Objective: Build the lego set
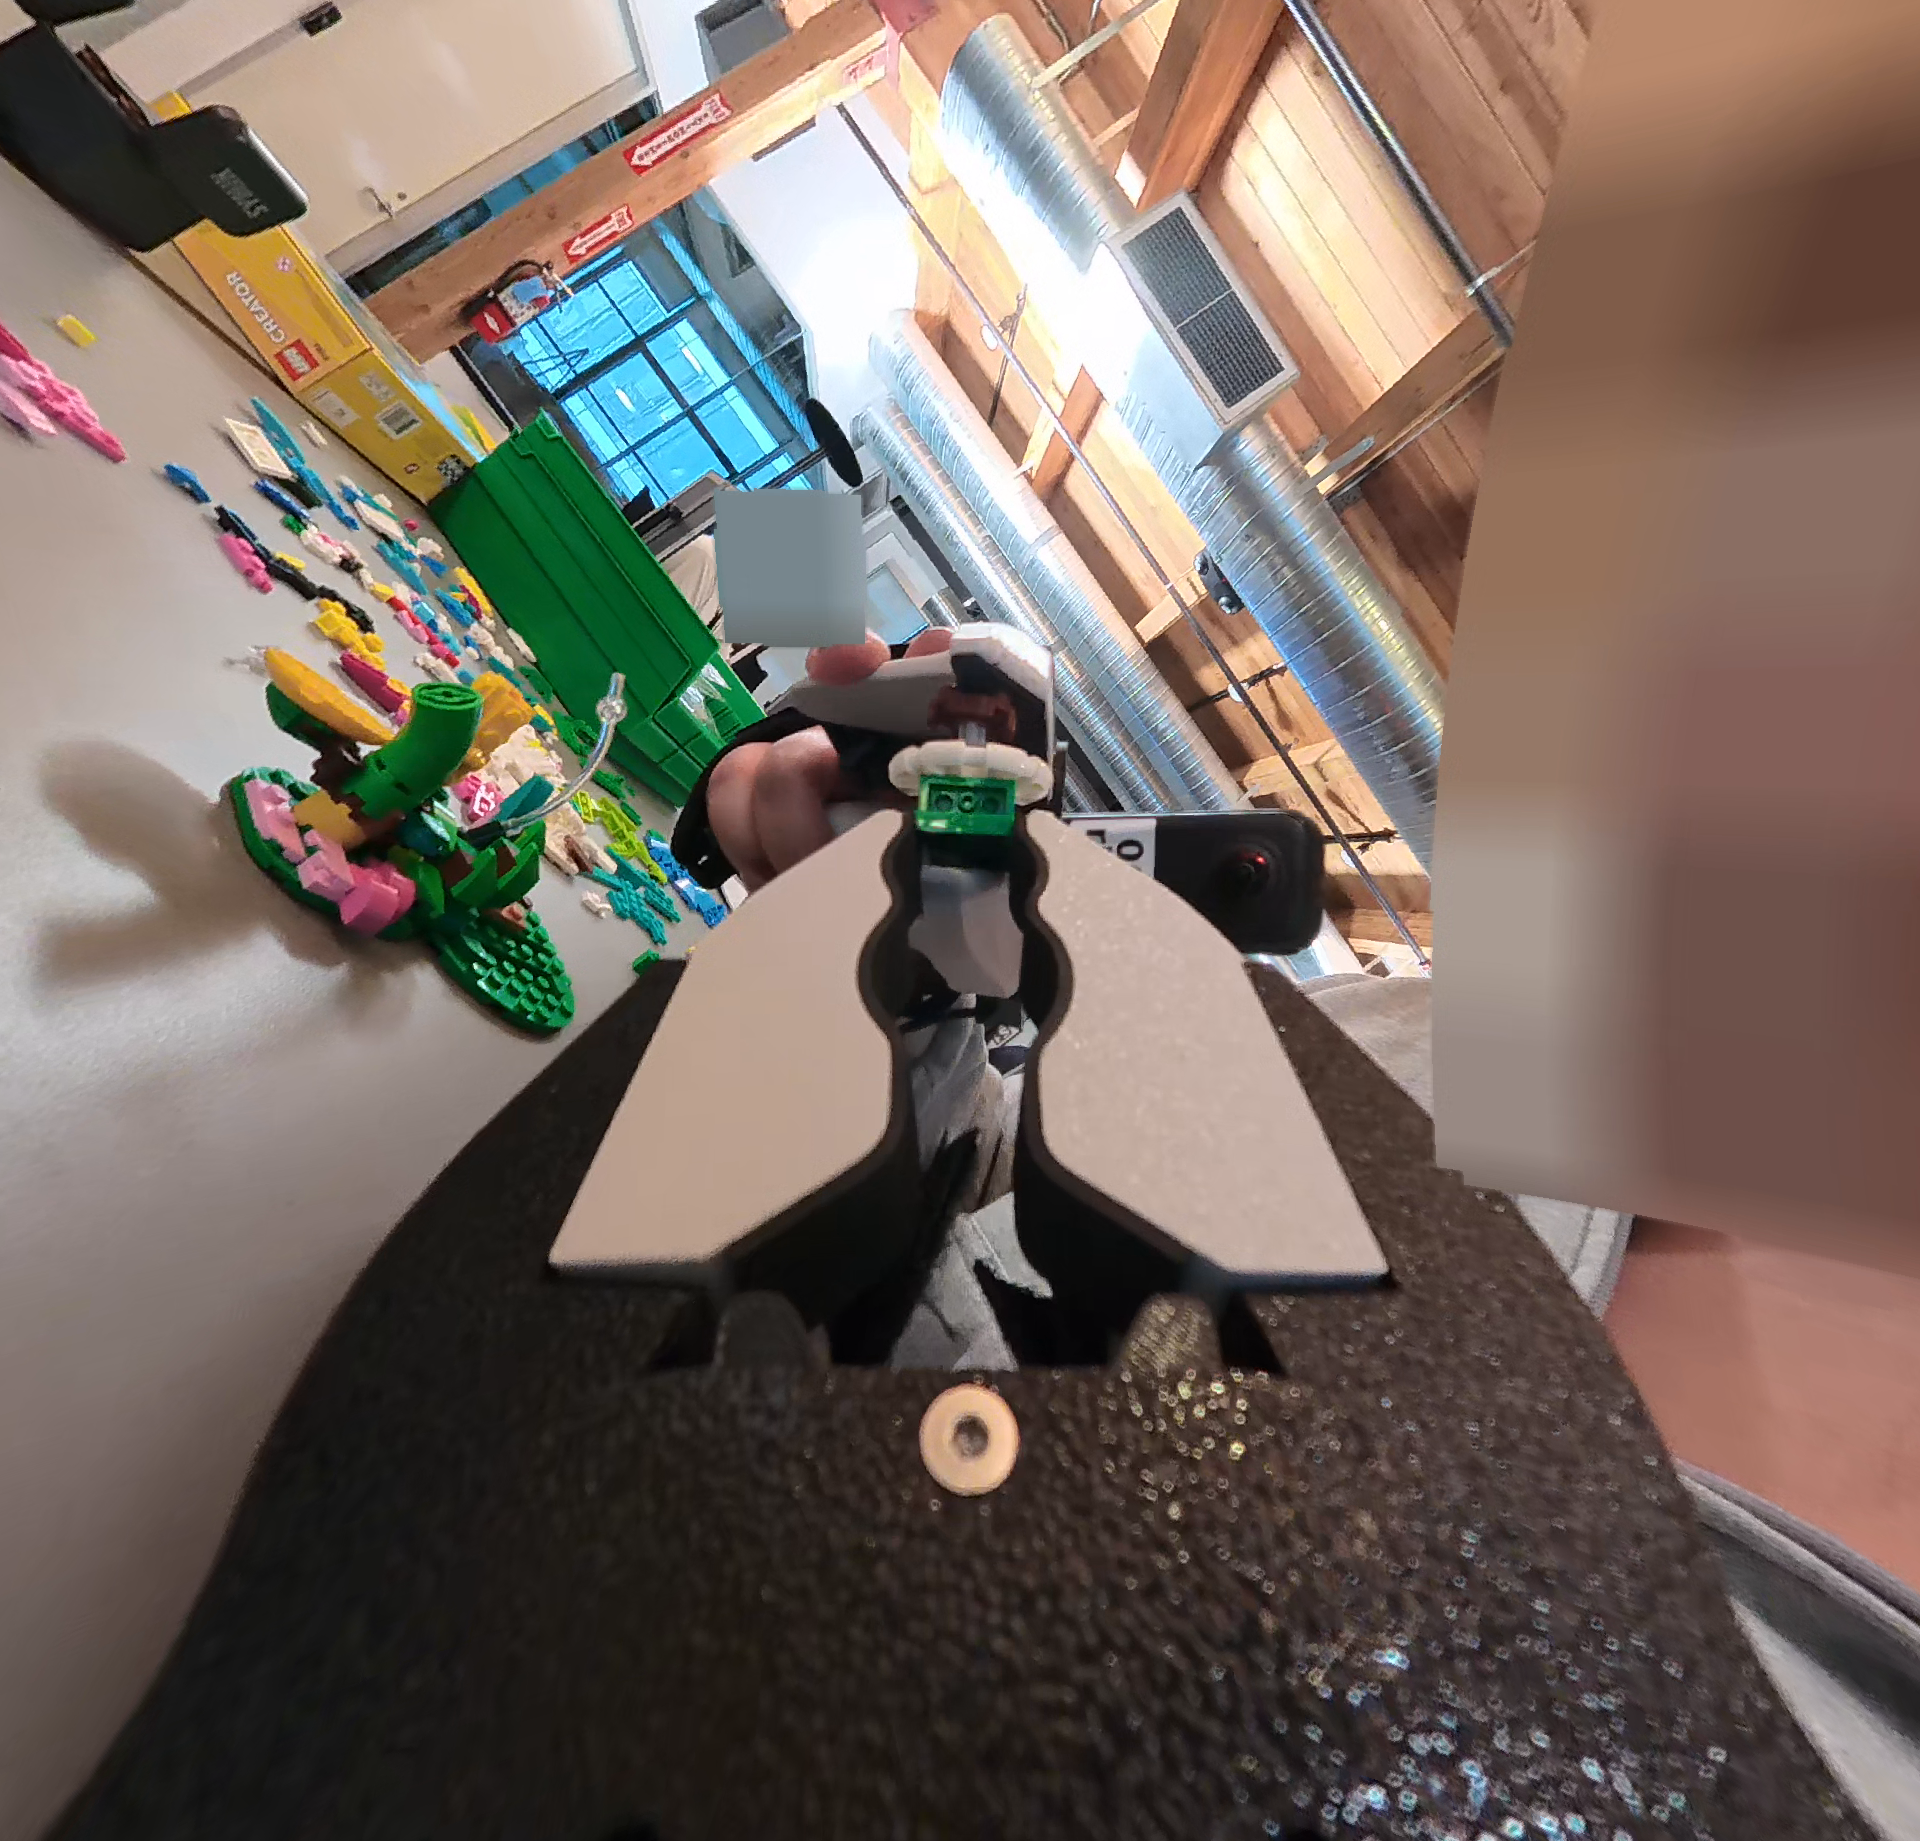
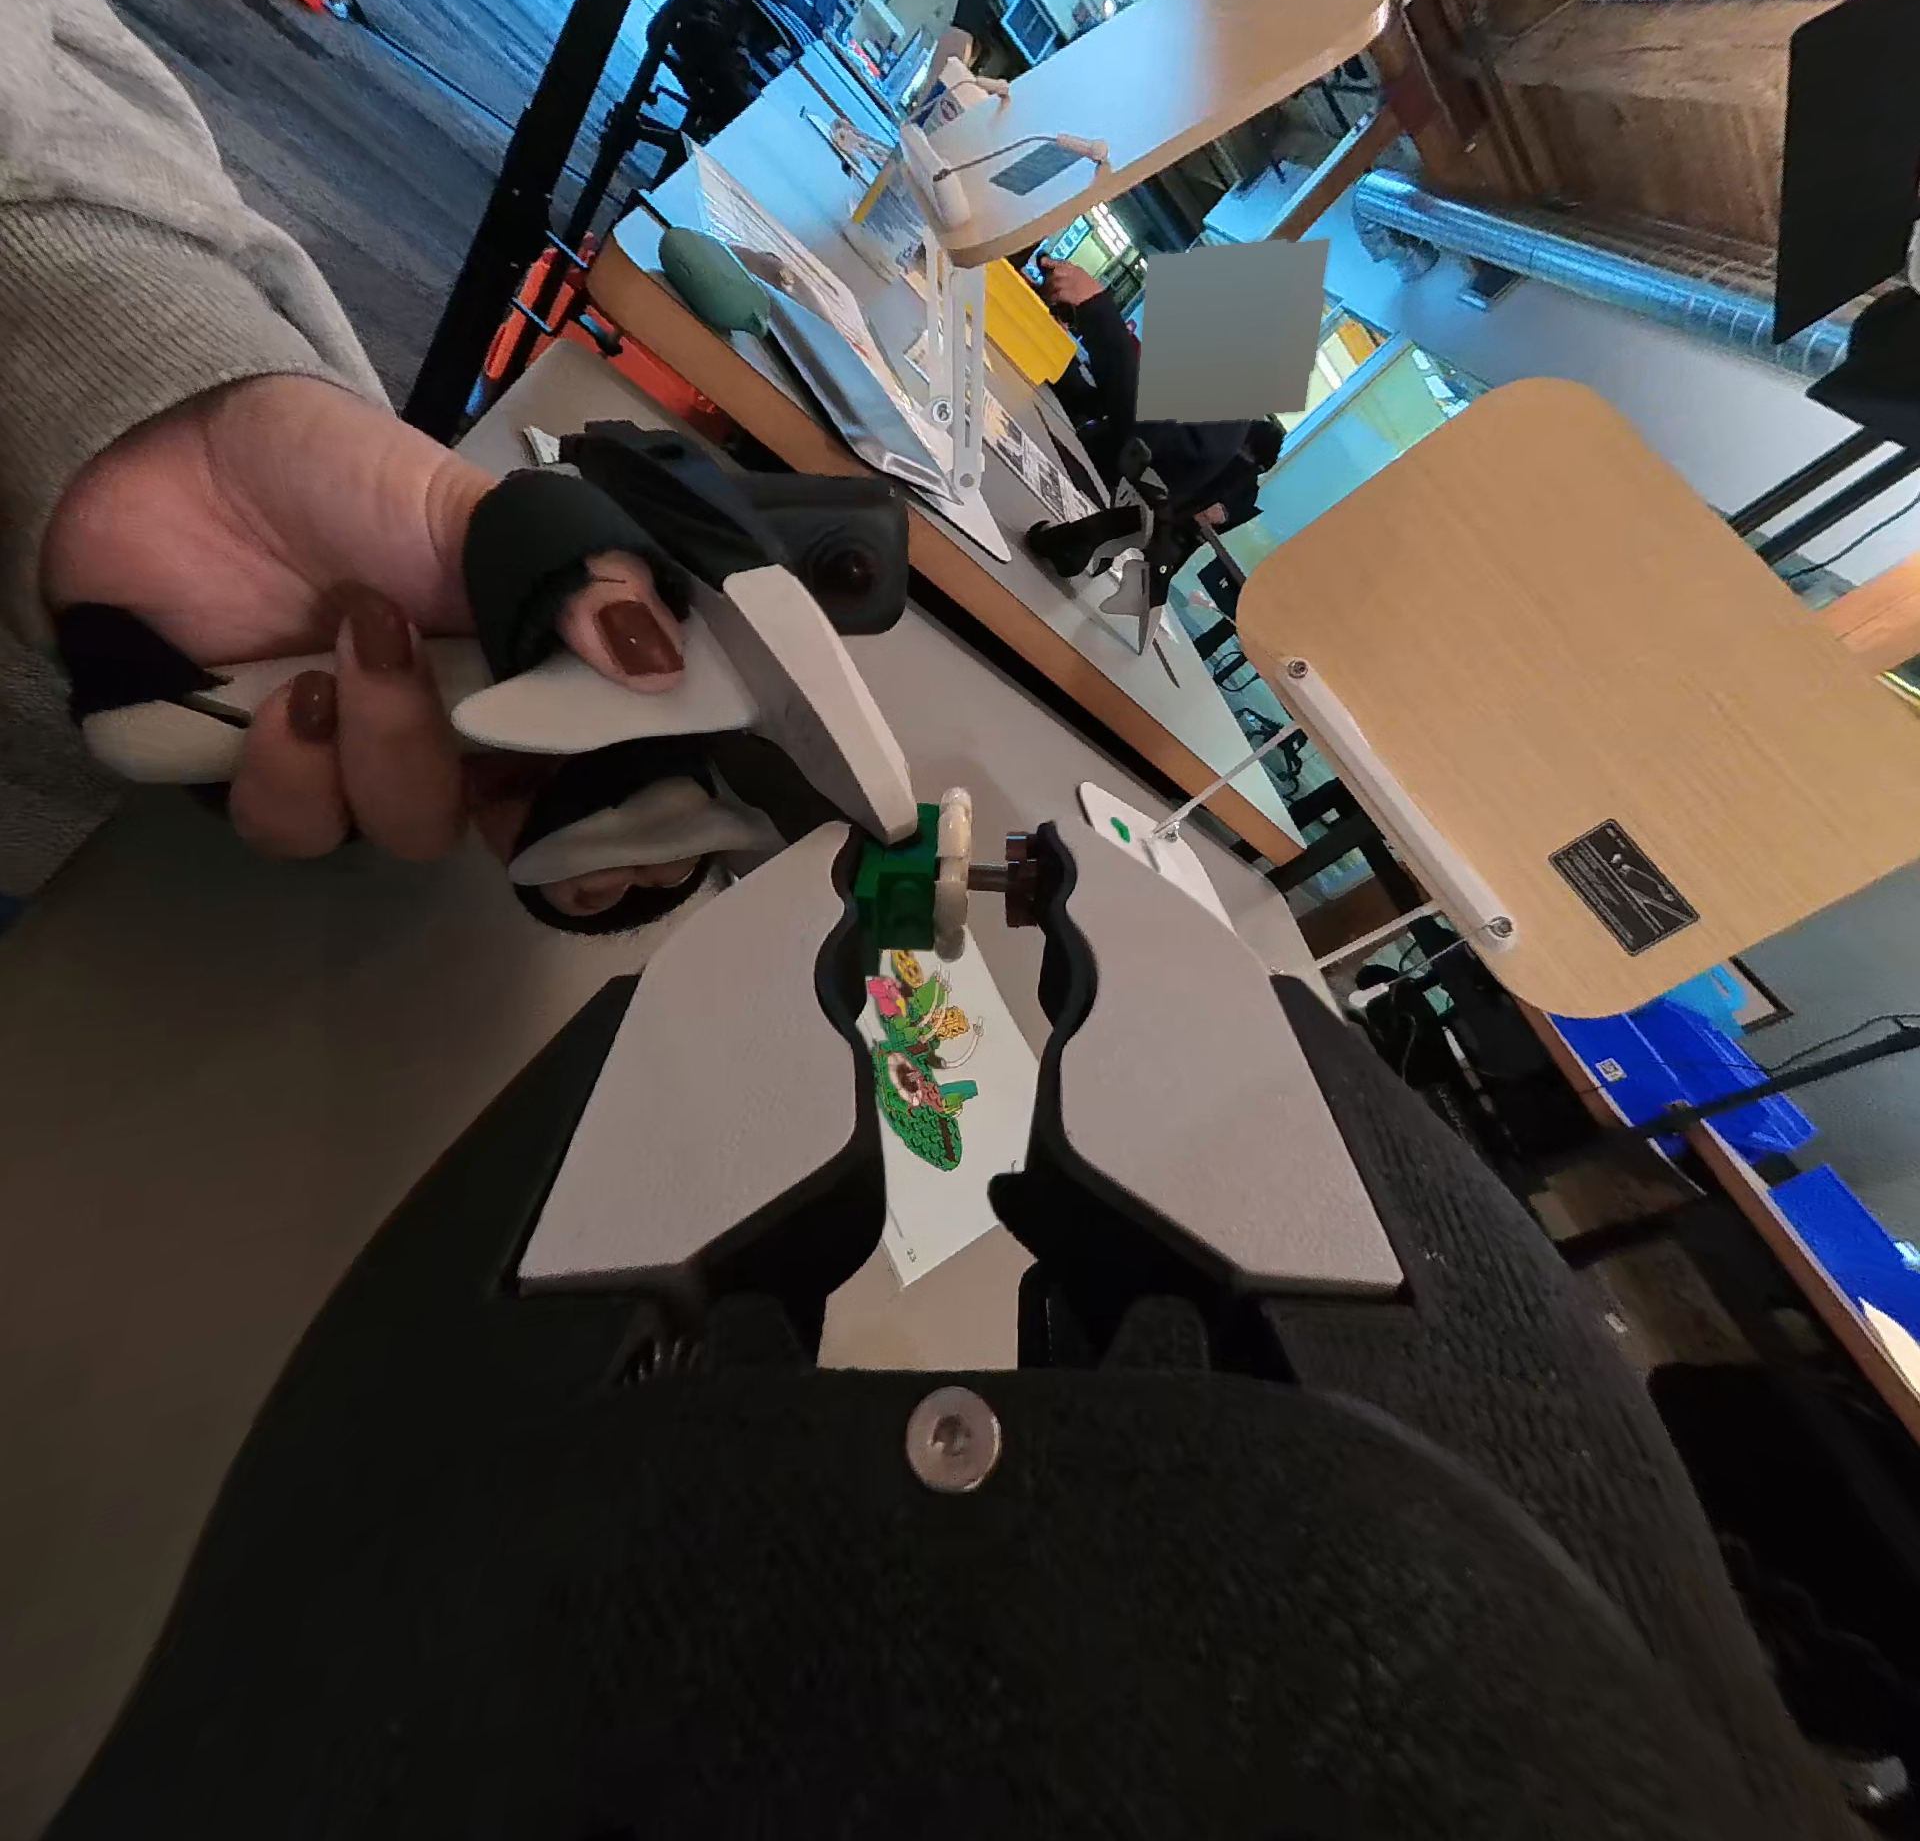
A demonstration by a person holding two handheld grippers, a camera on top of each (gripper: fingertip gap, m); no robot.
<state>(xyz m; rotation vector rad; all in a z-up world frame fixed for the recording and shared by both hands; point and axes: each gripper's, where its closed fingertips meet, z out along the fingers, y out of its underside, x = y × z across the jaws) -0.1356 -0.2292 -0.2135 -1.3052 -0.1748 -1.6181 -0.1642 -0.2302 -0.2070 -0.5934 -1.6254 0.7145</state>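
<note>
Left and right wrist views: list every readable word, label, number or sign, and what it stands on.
Writing is not copied out here; these things bear it.
Yellow brick-set box: printed brand and title, legible.
Black case: white lettering, legible.
Red-and-white signs on the wooden beam: too small.
White label by the black camera: cut off.
Black sticker on the wooden board: too small.
Instruction sheet: tiny page number.

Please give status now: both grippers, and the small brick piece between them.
Left gripper shut on green brick. Right gripper pinching same assembly end to end, brown piece at one finger. Nothing in the way.
</note>
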